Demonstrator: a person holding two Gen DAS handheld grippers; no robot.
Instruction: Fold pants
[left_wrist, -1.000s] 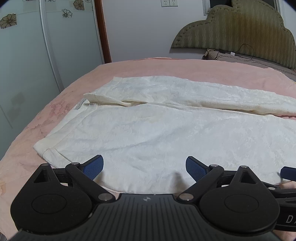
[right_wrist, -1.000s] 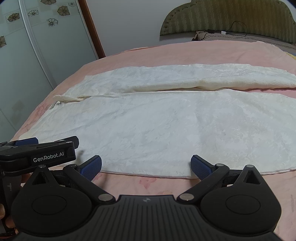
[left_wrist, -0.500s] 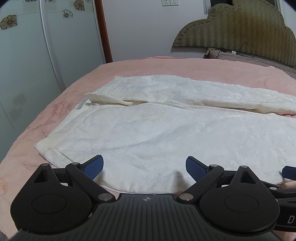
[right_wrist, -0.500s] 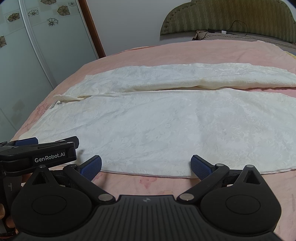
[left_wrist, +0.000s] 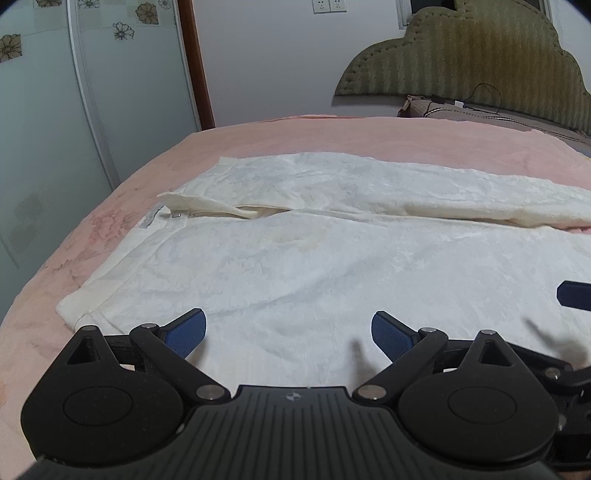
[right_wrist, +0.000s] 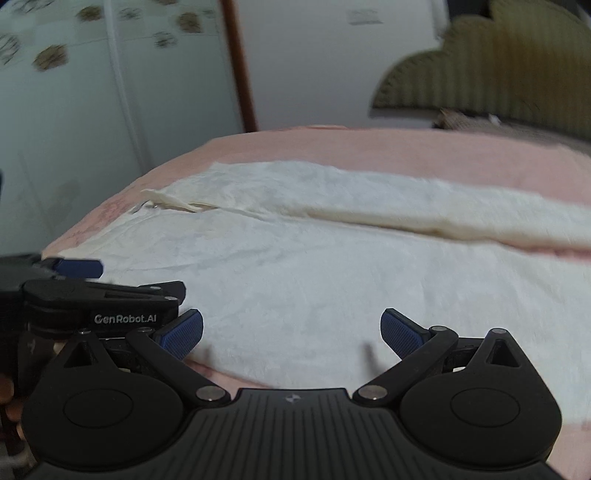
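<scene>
Pants (left_wrist: 295, 266) beneath tool (left_wrist: 288, 334) (spread flat)

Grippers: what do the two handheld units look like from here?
Both look identical: the left gripper and right gripper have matte black ribbed bodies, round black hubs, silver pivot screws and textured blue finger pads. White "GenRobot.AI" lettering marks the left unit's side. No cables or sleeves are visible.

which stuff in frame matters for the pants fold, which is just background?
Job:
- white pants, spread flat on the pink bedspread
- left tongs, open
- right tongs, open

Background:
- green headboard
- pillow with a cable on it
- floral wardrobe doors
- wall sockets
</scene>
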